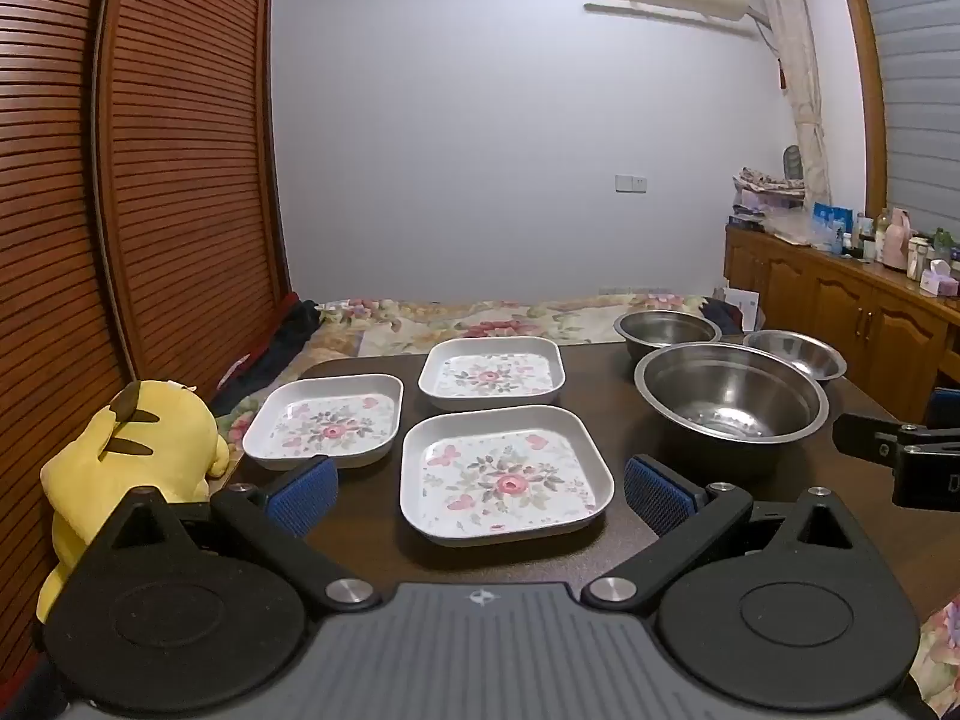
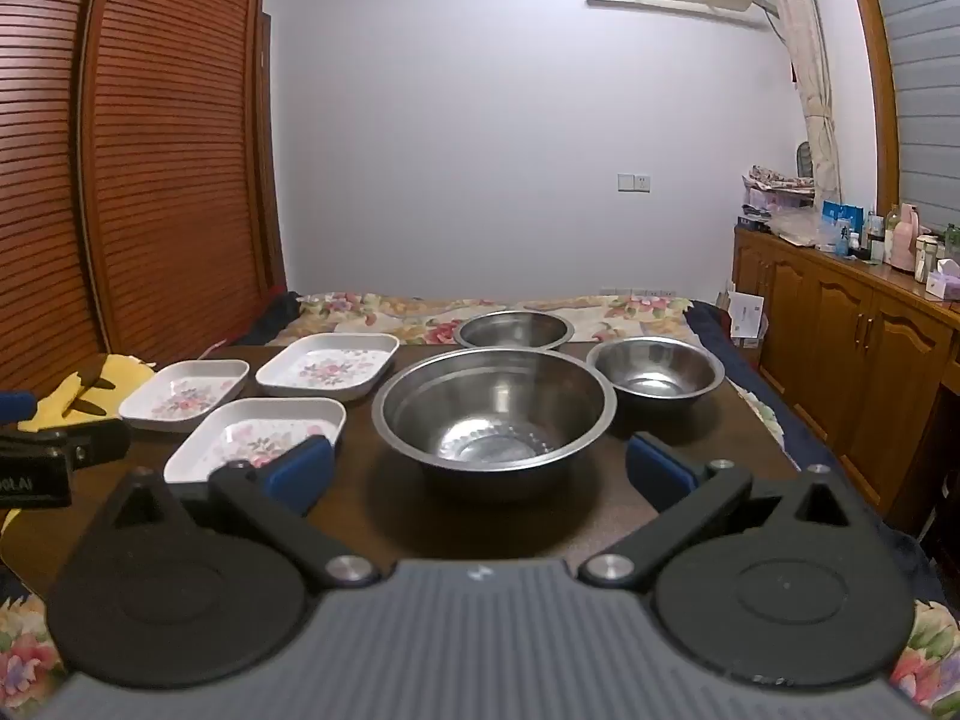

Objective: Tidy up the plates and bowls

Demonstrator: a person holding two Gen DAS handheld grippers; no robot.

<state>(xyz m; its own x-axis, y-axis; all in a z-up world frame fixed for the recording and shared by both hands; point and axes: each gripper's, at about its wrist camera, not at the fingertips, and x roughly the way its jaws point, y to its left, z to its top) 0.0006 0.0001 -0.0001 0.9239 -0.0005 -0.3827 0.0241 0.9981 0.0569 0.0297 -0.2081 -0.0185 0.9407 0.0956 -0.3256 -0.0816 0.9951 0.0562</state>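
Three square white floral plates lie on the dark table (image 1: 606, 408): a near one (image 1: 505, 475), a left one (image 1: 327, 421) and a far one (image 1: 492, 373). Three steel bowls stand to their right: a large one (image 2: 493, 409), a far one (image 2: 513, 329) and a right one (image 2: 655, 371). My left gripper (image 1: 480, 489) is open and empty, its fingers on either side of the near plate, just before it. My right gripper (image 2: 480, 468) is open and empty, its fingers astride the near side of the large bowl. The right gripper's body shows at the left wrist view's right edge (image 1: 900, 456).
A yellow plush toy (image 1: 129, 468) sits at the table's left edge. A bed with a floral cover (image 1: 480, 318) lies behind the table. A wooden cabinet (image 2: 840, 348) with bottles stands on the right, slatted wooden doors (image 1: 150, 180) on the left.
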